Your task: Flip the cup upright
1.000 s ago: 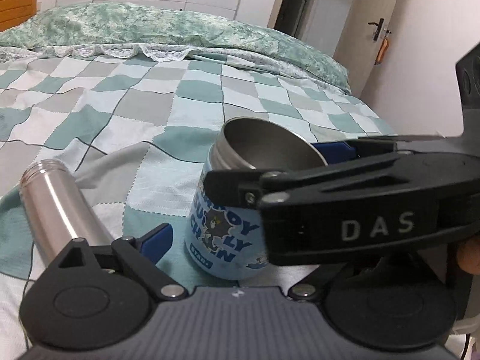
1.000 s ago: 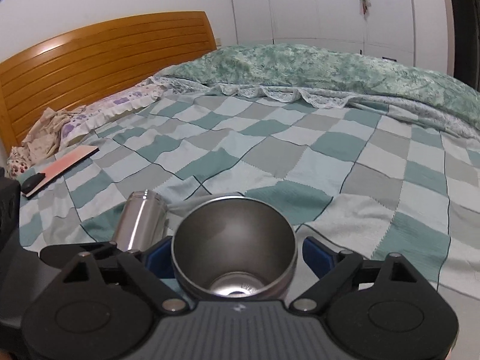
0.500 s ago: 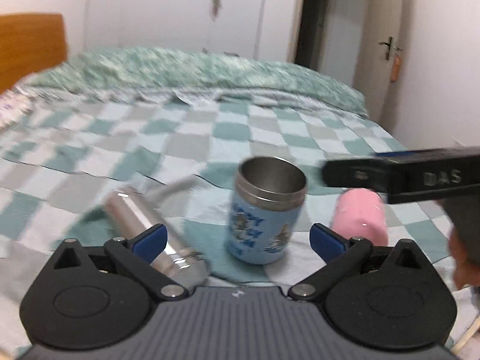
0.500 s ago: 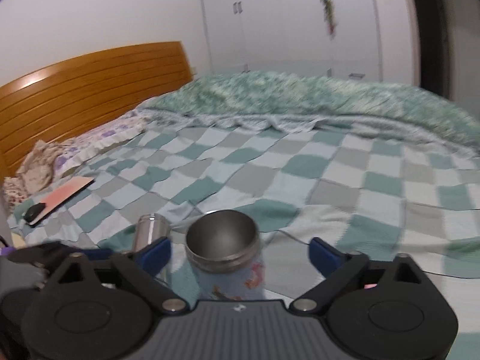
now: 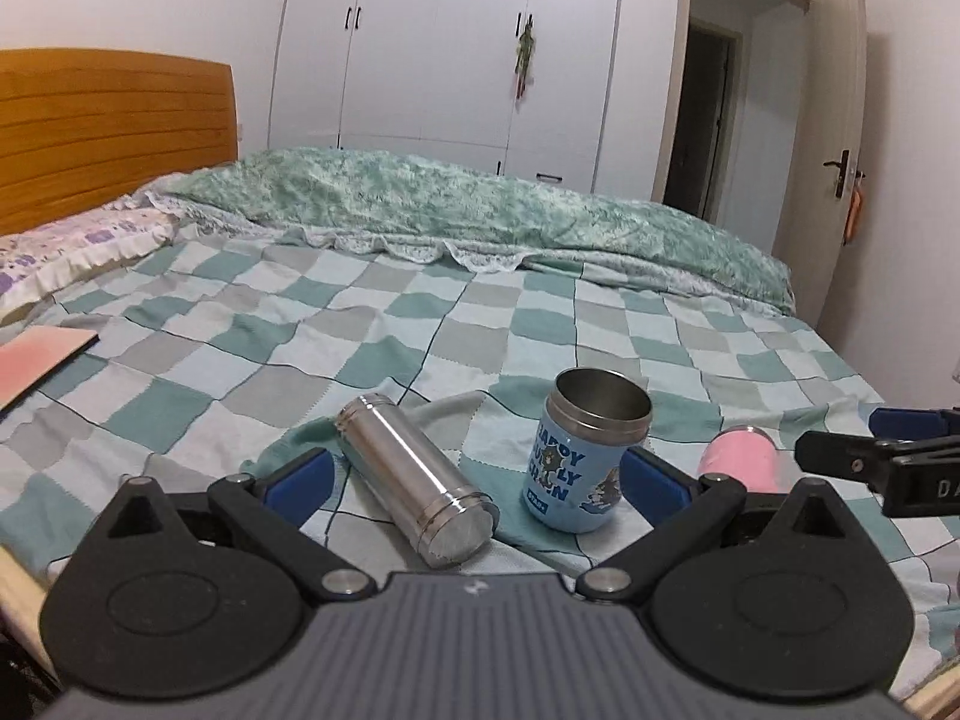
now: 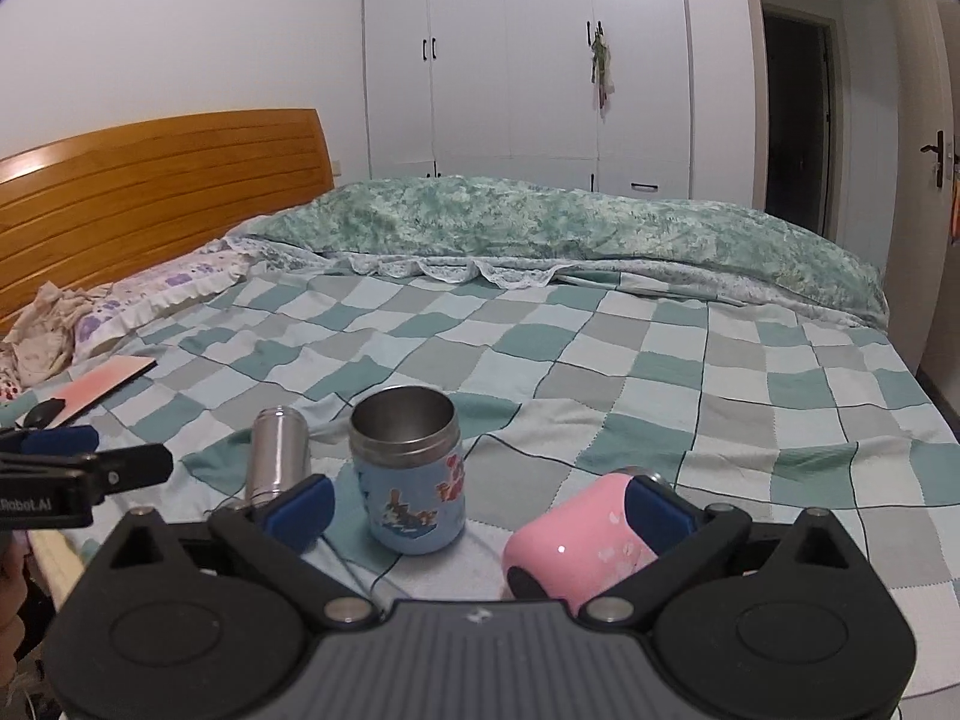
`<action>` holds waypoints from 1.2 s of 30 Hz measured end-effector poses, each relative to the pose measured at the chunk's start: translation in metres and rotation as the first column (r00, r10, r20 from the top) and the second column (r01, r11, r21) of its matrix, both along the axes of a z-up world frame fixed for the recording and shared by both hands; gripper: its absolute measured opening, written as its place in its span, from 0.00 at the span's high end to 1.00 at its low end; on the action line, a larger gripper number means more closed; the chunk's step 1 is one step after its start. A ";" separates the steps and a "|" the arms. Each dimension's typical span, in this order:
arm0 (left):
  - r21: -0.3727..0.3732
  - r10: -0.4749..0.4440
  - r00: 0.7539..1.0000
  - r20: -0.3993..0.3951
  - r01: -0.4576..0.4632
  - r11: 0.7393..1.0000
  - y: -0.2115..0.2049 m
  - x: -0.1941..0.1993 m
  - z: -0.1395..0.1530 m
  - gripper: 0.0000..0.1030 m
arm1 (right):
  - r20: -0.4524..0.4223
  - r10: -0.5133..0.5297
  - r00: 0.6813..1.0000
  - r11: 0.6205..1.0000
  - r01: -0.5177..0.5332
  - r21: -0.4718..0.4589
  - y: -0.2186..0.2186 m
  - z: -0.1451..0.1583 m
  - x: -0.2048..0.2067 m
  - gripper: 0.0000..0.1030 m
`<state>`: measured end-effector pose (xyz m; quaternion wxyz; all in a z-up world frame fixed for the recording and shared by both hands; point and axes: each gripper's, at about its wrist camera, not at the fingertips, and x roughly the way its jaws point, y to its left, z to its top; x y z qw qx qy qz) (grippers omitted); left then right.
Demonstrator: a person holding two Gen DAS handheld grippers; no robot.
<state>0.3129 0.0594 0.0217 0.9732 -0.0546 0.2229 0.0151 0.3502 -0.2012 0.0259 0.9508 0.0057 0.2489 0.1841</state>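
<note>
A light blue cartoon cup [image 5: 585, 459] [image 6: 411, 471] with a steel rim stands upright on the checked bed cover, mouth up. My left gripper [image 5: 474, 480] is open and empty, drawn back in front of the cup. My right gripper [image 6: 477, 507] is open and empty, also drawn back. A pink cup [image 5: 741, 459] [image 6: 579, 543] lies on its side to the right of the blue cup, against my right gripper's right finger [image 6: 657, 510]. A steel flask [image 5: 417, 480] [image 6: 277, 459] lies on its side to the left.
The bed's near edge [image 6: 57, 564] runs just below the cups. A pink book [image 5: 36, 363] lies on the bed at the left by the pillow [image 5: 78, 246]. A rolled green quilt [image 5: 480, 213] lies across the far side. Wardrobe and open door stand behind.
Both grippers have pulled back and up from the blue cup, which the right gripper held a second ago. The cup now stands free and upright on the bed.
</note>
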 end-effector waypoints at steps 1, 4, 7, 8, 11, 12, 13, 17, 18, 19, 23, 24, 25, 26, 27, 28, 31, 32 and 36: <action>0.003 0.007 1.000 0.006 -0.007 1.000 -0.001 -0.006 0.002 0.00 | 0.006 -0.002 1.000 1.000 0.002 0.002 0.000 0.001 -0.004 0.00; 0.014 0.021 0.999 0.027 -0.022 1.000 -0.003 -0.023 0.004 0.00 | 0.027 -0.010 1.000 1.000 0.010 0.010 0.001 0.004 -0.021 0.00; 0.022 0.024 0.998 0.056 -0.025 0.999 -0.006 -0.046 0.008 0.00 | 0.058 -0.016 0.998 1.000 0.015 0.015 0.000 0.008 -0.041 0.00; 0.026 0.025 0.997 0.067 -0.027 0.999 -0.008 -0.056 0.009 0.00 | 0.068 -0.018 0.998 1.000 0.017 0.016 0.000 0.010 -0.048 0.00; 0.049 0.030 0.995 0.092 -0.035 0.998 -0.012 -0.082 0.011 0.00 | 0.098 -0.018 0.995 0.999 0.015 0.033 -0.003 0.012 -0.075 0.00; 0.055 0.036 0.995 0.097 -0.042 0.998 -0.013 -0.091 0.010 0.00 | 0.102 -0.023 0.995 0.999 0.019 0.043 -0.004 0.012 -0.084 0.00; 0.059 0.036 0.994 0.102 -0.042 0.997 -0.013 -0.099 0.009 0.00 | 0.101 -0.023 0.995 0.999 0.018 0.050 -0.005 0.012 -0.092 0.00; 0.082 0.049 0.993 0.107 -0.058 0.995 -0.015 -0.139 0.005 0.00 | 0.124 -0.008 0.992 0.999 0.003 0.039 -0.008 0.006 -0.134 0.00; 0.083 0.067 0.991 0.117 -0.077 0.994 -0.015 -0.149 0.003 0.00 | 0.133 -0.004 0.991 1.000 0.000 0.027 -0.008 0.004 -0.147 0.00; 0.082 0.085 0.989 0.124 -0.096 0.992 -0.016 -0.159 0.001 0.00 | 0.138 0.005 0.990 1.000 -0.007 0.014 -0.008 0.003 -0.157 0.00; 0.097 0.081 0.985 0.155 -0.096 0.991 -0.022 -0.199 -0.002 0.00 | 0.165 0.045 0.985 0.999 -0.043 -0.014 -0.013 -0.003 -0.206 0.00; 0.101 0.084 0.983 0.165 -0.101 0.990 -0.025 -0.208 -0.001 0.00 | 0.168 0.053 0.984 0.999 -0.051 -0.014 -0.014 -0.004 -0.217 0.00; 0.095 0.084 0.981 0.177 -0.102 0.990 -0.027 -0.218 -0.001 0.00 | 0.169 0.056 0.984 0.998 -0.055 -0.009 -0.016 -0.005 -0.227 0.00; 0.092 0.068 0.980 0.189 -0.086 0.992 -0.029 -0.227 -0.002 0.00 | 0.169 0.052 0.984 0.999 -0.052 -0.003 -0.018 -0.006 -0.237 0.00; 0.091 0.051 0.978 0.204 -0.071 0.993 -0.032 -0.238 -0.003 0.00 | 0.174 0.059 0.983 0.998 -0.059 -0.005 -0.018 -0.007 -0.247 0.00; 0.099 0.039 0.976 0.216 -0.062 0.993 -0.033 -0.246 -0.004 0.00 | 0.176 0.064 0.982 0.998 -0.064 -0.005 -0.019 -0.008 -0.254 0.00; 0.123 0.017 0.972 0.236 -0.047 0.991 -0.035 -0.270 -0.012 0.00 | 0.170 0.063 0.983 0.998 -0.066 0.007 -0.019 -0.011 -0.273 0.00; 0.129 0.012 0.973 0.232 -0.043 0.991 -0.036 -0.276 -0.016 0.00 | 0.181 0.068 0.981 0.997 -0.070 0.007 -0.019 -0.013 -0.280 0.00; 0.123 0.041 0.965 0.259 -0.075 0.990 -0.034 -0.301 -0.024 0.00 | 0.207 0.049 0.977 0.998 -0.056 0.027 -0.017 -0.013 -0.303 0.00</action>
